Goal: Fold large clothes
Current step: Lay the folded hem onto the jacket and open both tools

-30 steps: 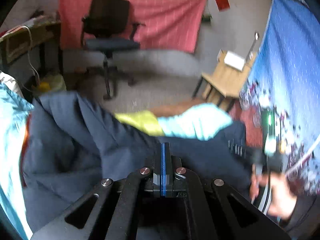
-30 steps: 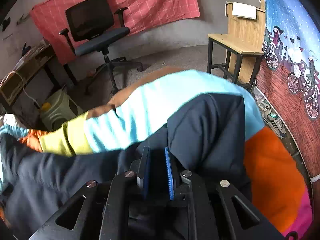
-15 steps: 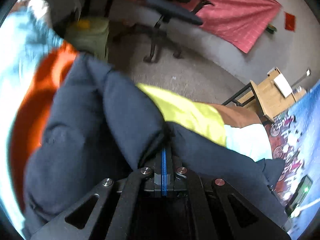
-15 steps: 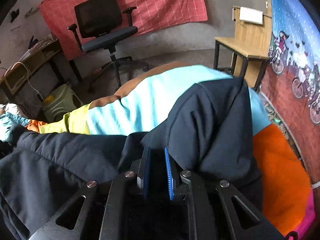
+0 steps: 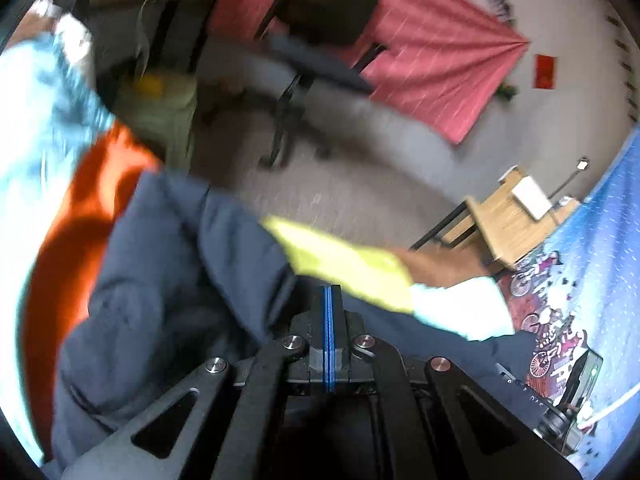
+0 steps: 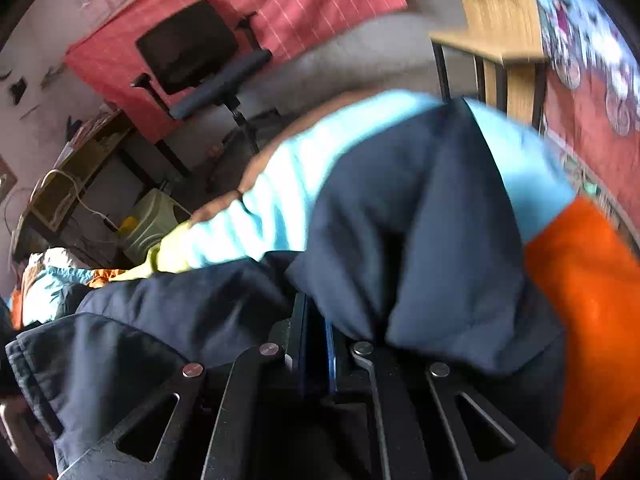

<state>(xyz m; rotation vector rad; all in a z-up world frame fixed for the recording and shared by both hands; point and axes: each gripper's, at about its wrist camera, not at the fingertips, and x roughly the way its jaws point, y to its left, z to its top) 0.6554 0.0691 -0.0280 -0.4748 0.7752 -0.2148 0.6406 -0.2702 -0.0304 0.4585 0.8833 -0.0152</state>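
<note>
A dark navy padded jacket [image 5: 160, 288] lies bunched on a bedspread [image 5: 80, 216] with orange, light blue, yellow and brown patches. My left gripper [image 5: 328, 289] is shut, its blue pads pressed together, and jacket folds run into its tip. In the right wrist view a thick fold of the jacket [image 6: 420, 220] drapes over my right gripper [image 6: 316, 308] and hides its fingertips. Its jaws are closing to a narrow slit with navy fabric between them. The orange patch of the bedspread [image 6: 592, 300] shows to the right.
A black office chair [image 5: 320, 52] stands on the grey floor before a red cloth [image 5: 420, 60] on the wall. A wooden stool [image 5: 512, 216] stands by a blue hanging with bicycles [image 5: 592, 264]. A pale green bin [image 6: 156, 220] sits beside a desk [image 6: 80, 160].
My left gripper swung left and rolled, staying shut at the jacket's folds. The right gripper's jaws narrowed, and the jacket fold has come to cover its fingertips.
</note>
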